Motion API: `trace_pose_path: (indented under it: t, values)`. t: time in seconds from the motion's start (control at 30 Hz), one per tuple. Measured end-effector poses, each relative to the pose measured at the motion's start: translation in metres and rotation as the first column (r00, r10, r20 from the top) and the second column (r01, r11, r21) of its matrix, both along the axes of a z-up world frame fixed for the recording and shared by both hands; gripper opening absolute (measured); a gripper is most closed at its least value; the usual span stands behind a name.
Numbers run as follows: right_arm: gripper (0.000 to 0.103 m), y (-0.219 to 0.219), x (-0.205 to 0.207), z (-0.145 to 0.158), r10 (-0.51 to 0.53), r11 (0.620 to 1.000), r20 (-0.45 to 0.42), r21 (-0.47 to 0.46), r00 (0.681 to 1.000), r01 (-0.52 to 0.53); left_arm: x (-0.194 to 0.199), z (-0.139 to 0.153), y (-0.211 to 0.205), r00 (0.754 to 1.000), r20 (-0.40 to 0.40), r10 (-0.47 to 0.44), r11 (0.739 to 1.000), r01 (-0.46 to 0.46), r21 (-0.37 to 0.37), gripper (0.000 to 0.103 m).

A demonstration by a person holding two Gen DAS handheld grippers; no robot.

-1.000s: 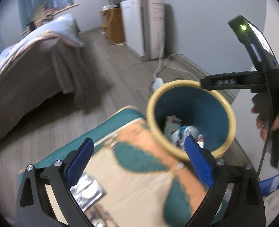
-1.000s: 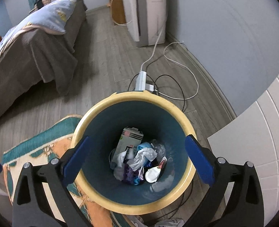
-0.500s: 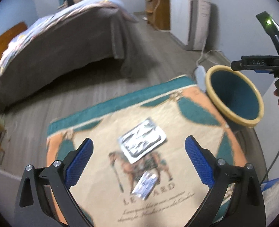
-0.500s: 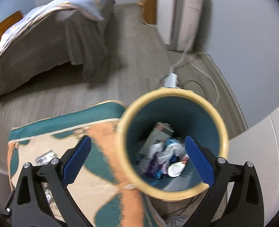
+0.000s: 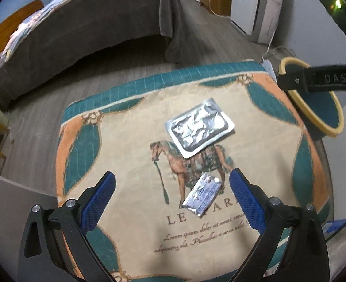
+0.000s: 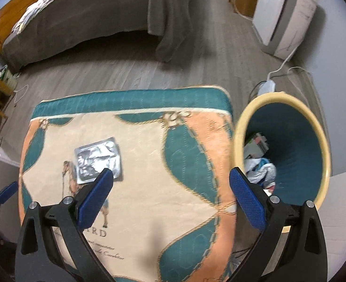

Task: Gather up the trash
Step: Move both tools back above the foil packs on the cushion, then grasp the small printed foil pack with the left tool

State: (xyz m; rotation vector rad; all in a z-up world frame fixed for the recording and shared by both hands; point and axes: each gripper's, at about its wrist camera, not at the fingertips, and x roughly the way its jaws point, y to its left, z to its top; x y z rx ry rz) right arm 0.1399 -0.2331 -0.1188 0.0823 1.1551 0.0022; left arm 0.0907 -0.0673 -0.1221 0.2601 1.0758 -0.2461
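Both grippers, left (image 5: 171, 196) and right (image 6: 171, 197), hang wide open and empty above the patterned tabletop (image 5: 130, 145). At right of the right wrist frame stands the bin (image 6: 313, 141), trash already inside. Two pieces remain: a large foil pack (image 5: 198, 127) at centre of the left wrist frame, a small foil packet (image 5: 202, 193) between the left fingers. Likely next: lower and pinch that flat packet by an edge.
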Motion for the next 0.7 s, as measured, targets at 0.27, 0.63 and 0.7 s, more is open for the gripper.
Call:
trace_pose_path:
  t: [0.27, 0.63, 0.7]
  values:
    - [0.097, -0.001, -0.003, -0.013, 0.007, 1.000, -0.047, -0.008, 0.999, -0.008, -0.001, -0.028, -0.006, 0.996, -0.079, -0.042, 0.999, 0.045, 0.029, 0.097]
    - [0.097, 0.004, -0.006, -0.023, 0.038, 0.997, -0.078, -0.063, 0.996, -0.043, 0.006, -0.071, -0.021, 0.976, -0.176, -0.126, 0.989, 0.138, 0.061, 0.096]
    - [0.097, 0.003, -0.006, -0.025, 0.035, 0.996, -0.083, -0.074, 0.996, -0.041, 0.008, -0.073, -0.022, 0.973, -0.181, -0.142, 0.987, 0.154, 0.052, 0.091]
